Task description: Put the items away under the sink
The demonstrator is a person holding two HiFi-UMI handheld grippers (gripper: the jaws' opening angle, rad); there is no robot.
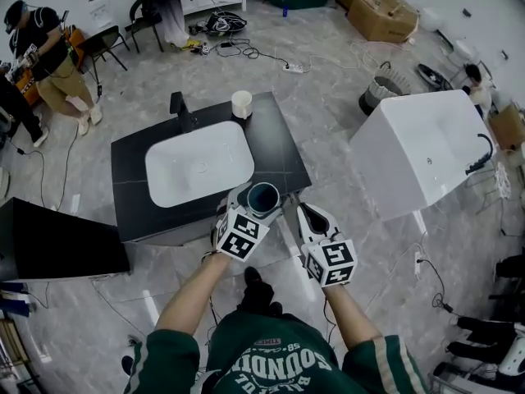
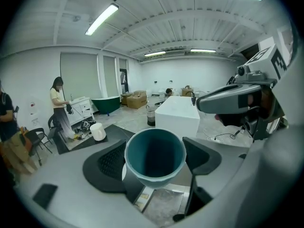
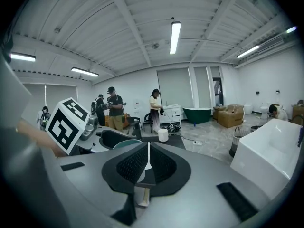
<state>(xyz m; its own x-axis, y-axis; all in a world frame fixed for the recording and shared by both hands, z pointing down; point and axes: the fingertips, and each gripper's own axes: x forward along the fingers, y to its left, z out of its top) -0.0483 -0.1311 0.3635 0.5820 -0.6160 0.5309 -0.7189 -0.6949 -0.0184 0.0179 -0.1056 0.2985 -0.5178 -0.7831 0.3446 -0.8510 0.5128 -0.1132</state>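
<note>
Left gripper (image 1: 261,199) with fingers (image 2: 111,163) spread wide, clamping a teal cup (image 2: 155,152) between the pads; the cup's mouth opens upward and back toward the hand. Right gripper (image 3: 144,163) with fingers pressed together, holding nothing. The sink (image 1: 199,164) and dark counter (image 1: 275,138) lie just ahead of both sets of fingers, so the storage space under them should sit forward and below the left fingers, the nearer and loaded side; a white cup (image 1: 241,103) stands beyond, at the far edge

Teal cup (image 2: 154,156); white sink (image 1: 199,167); black countertop (image 1: 279,150)
</note>
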